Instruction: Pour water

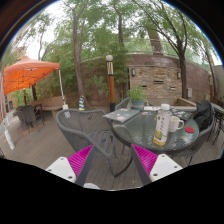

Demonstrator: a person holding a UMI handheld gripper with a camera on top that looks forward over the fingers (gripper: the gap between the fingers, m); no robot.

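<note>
One glass-topped patio table (100,128) fills the ground ahead, and on its right part stand a tall bottle (161,125) and, just beside it, a white mug (176,124), both well beyond the fingers. The task looks to be at its opening approach: nothing is held, and the next move calls for carrying the gripper (112,162) forward and to the right until the bottle sits between the pads. It is held level and high, aimed across the table, its jaws spread wide and empty.

Single wide-angle view from the hand-held gripper (112,160), level, facing a nearby patio table (150,140).
</note>
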